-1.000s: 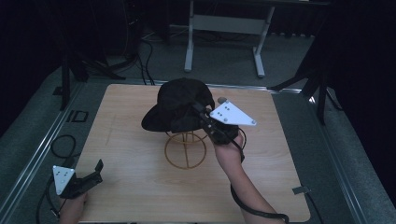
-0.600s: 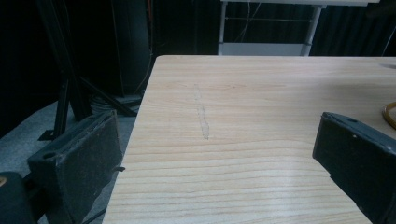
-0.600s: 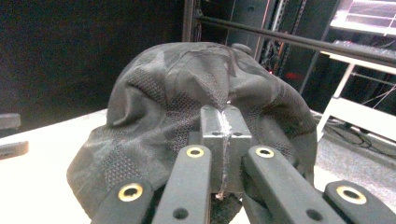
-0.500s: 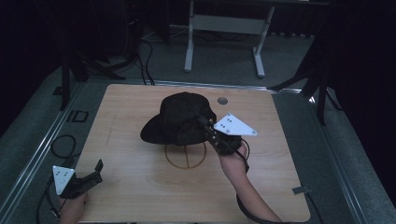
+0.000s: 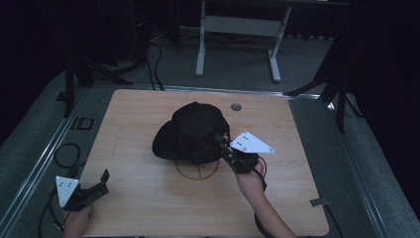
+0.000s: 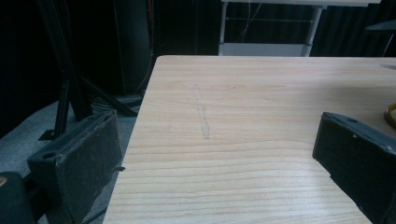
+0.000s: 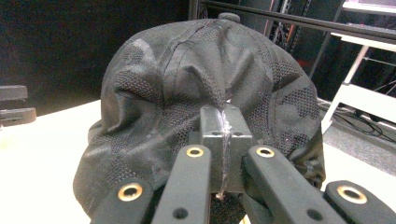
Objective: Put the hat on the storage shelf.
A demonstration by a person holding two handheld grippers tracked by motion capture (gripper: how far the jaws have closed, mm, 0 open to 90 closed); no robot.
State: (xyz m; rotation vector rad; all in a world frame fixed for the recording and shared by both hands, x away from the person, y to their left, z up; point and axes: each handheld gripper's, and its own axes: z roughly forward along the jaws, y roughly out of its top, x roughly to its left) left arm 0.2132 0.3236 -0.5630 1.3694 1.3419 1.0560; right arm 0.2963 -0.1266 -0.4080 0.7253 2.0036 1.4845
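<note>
My right gripper (image 5: 221, 143) is clamped on a pinch of fabric at the back of the black cap (image 5: 190, 133); in the right gripper view the jaws are pressed together with the cloth bunched between them (image 7: 223, 135). The cap sits mid-table, directly ahead of that gripper and a bit to the left, over the wire hat stand (image 5: 197, 168), whose ring base shows on the wood just under the cap's near edge. The cap's long axis runs brim-left to back-right: the brim (image 5: 163, 145) points toward the near left and my grip is on the opposite, right-hand end. Whether the crown rests on the stand or hangs above it, I can't tell.

My left gripper (image 5: 94, 188) rests at the near left corner of the table (image 5: 297, 198), jaws wide apart and holding nothing, well apart from the cap. So the right hand is the working one.

Plenty of bare wood all around the stand; the far edge and both side edges are well clear. A small round grommet (image 5: 236, 106) lies far right of the cap, out of the way.
</note>
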